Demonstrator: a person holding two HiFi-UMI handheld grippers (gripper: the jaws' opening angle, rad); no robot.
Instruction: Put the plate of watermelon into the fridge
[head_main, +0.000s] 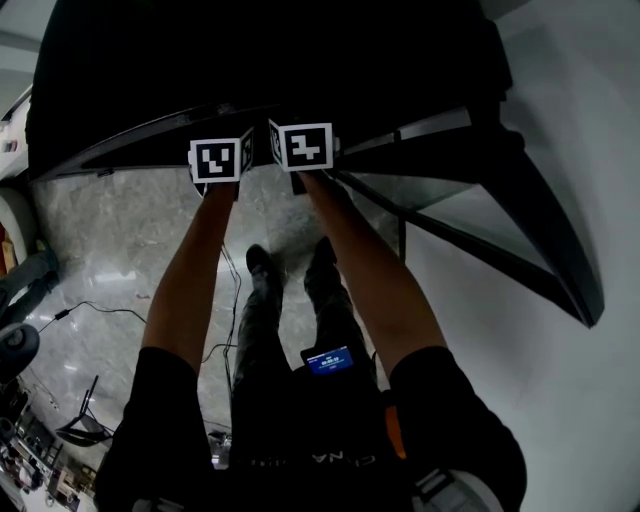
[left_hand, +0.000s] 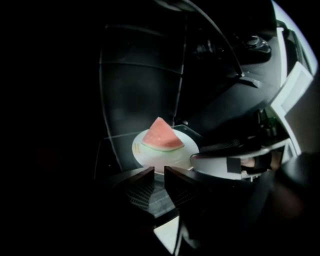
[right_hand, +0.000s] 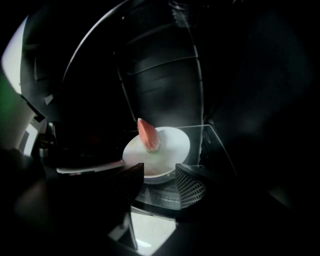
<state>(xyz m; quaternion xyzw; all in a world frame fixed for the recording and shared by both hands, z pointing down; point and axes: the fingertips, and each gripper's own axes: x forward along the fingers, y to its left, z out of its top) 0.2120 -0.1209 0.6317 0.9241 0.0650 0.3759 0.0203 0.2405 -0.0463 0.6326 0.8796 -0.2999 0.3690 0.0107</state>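
Inside the dark fridge (head_main: 300, 60), a plate of watermelon rests on the glass shelf (right_hand: 216, 145), with both grippers just in front of it.
The white plate (right_hand: 172, 147) lies flat on the shelf close to its front edge. The right gripper (right_hand: 159, 167) is spread wide at the plate's near rim, clasping nothing. The left gripper (left_hand: 159, 170) sits just beside it, its jaws a narrow slit apart and empty. The red, green-rinded watermelon (left_hand: 161, 136) wedge stands at the middle of the plate.
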